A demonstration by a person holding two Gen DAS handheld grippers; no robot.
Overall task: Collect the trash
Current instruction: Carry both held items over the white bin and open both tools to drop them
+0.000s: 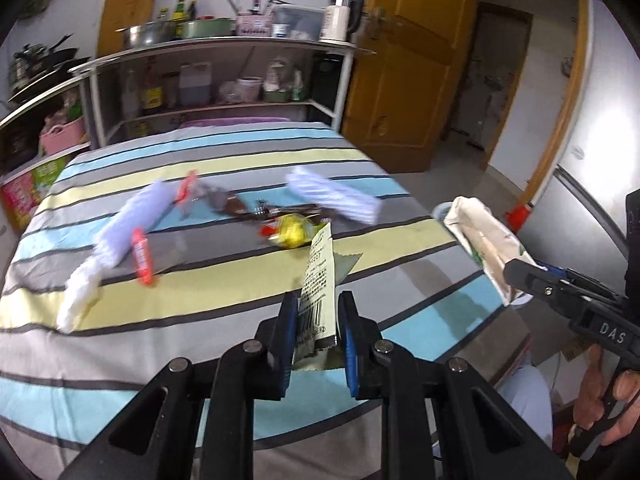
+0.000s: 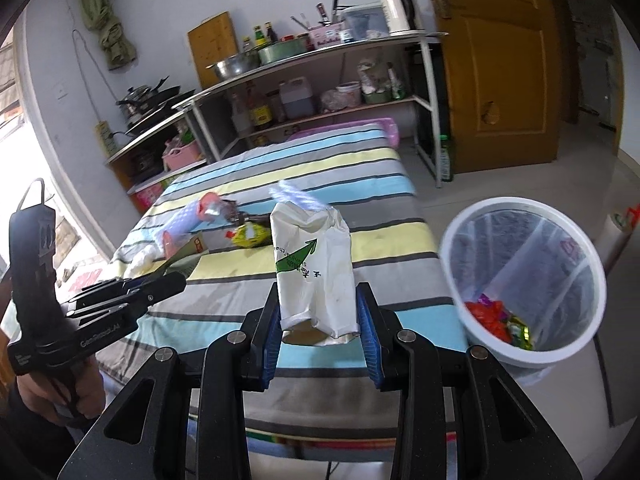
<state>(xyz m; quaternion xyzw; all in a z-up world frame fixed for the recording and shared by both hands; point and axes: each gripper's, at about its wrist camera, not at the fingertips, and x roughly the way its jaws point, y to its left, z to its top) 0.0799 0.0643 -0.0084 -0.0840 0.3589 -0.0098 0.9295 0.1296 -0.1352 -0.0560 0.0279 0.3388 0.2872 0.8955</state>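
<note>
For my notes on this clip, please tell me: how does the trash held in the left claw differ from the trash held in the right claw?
The left claw grips a narrow, flat, pale green wrapper with printed text and a barcode; the right claw grips a wider, bulkier white paper bag with a green arrow. The wrapper is thin between the jaws, while the bag fills the wider gap. Both are lifted above the striped table, not yet in the bin.

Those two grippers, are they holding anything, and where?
Yes. The left gripper pinches a pale green wrapper at its lower end; the right gripper clamps a white paper bag near its bottom.
</note>
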